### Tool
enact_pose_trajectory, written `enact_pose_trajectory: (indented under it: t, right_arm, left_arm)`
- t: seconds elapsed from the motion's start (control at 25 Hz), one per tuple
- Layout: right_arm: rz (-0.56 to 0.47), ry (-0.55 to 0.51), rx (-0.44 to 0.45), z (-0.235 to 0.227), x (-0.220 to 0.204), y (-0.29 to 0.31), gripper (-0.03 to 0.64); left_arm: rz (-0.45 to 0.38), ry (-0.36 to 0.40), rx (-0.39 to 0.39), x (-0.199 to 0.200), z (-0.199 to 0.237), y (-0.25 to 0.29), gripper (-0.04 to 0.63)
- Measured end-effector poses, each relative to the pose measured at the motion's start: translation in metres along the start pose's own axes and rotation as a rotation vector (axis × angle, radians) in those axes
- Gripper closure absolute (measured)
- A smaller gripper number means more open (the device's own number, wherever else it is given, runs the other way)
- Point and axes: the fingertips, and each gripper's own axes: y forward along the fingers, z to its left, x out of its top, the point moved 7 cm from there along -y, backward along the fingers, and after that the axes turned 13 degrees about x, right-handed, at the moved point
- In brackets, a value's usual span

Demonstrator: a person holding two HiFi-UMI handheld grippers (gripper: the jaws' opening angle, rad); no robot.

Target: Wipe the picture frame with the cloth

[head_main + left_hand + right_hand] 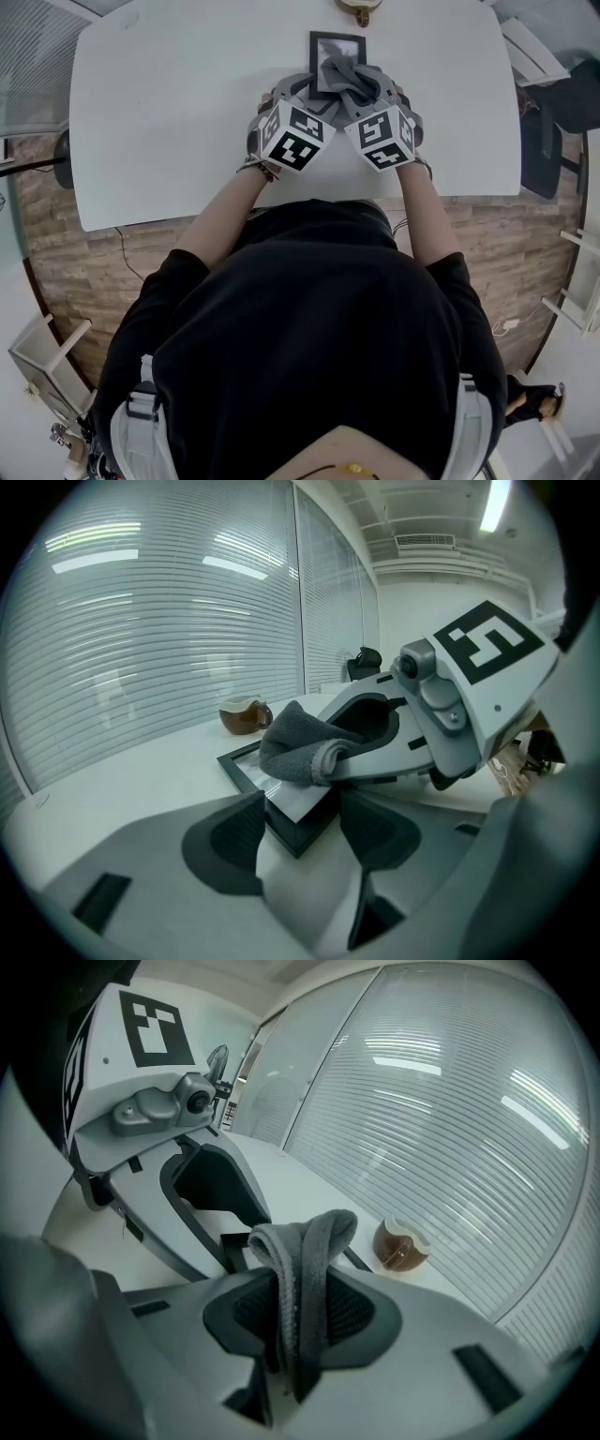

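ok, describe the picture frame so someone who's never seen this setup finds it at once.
On the white table, straight ahead of the person and toward the far edge, the picture frame lies flat. A grey cloth is bunched on it. Unlike the round brown cup beyond it, it's a flat black-bordered rectangle.

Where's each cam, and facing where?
Head view: on the head, facing steeply down at the table; torso, both arms, left gripper, right gripper.
Left gripper view: on the left gripper, along its fingers to the frame corner; right gripper beyond.
Right gripper view: on the right gripper, along fingers clamping the cloth; left gripper at left.
Shared: both gripper views show the cup.
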Motion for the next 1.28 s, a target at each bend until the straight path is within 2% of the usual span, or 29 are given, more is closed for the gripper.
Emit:
enact_pose_trajectory:
  t: [0.48, 1.04, 1.28]
  right_arm:
    - [-0.034, 0.047, -0.011, 0.009, -0.005, -0.012, 0.514]
    - [-0.013, 0.095, -0.021, 0.003, -0.01, -0.012, 0.515]
    - [0.022, 0.039, 0.015, 0.003, 0.003, -0.016, 0.511]
  left_arm:
    - [0.0, 0.0, -0.001, 0.001, -0.003, 0.001, 0.334]
    - [0.004, -0.006, -0.008, 0.004, -0.006, 0.01, 0.336]
    - [-0.002, -0.009, -0.004, 0.001, -0.003, 0.001, 0.337]
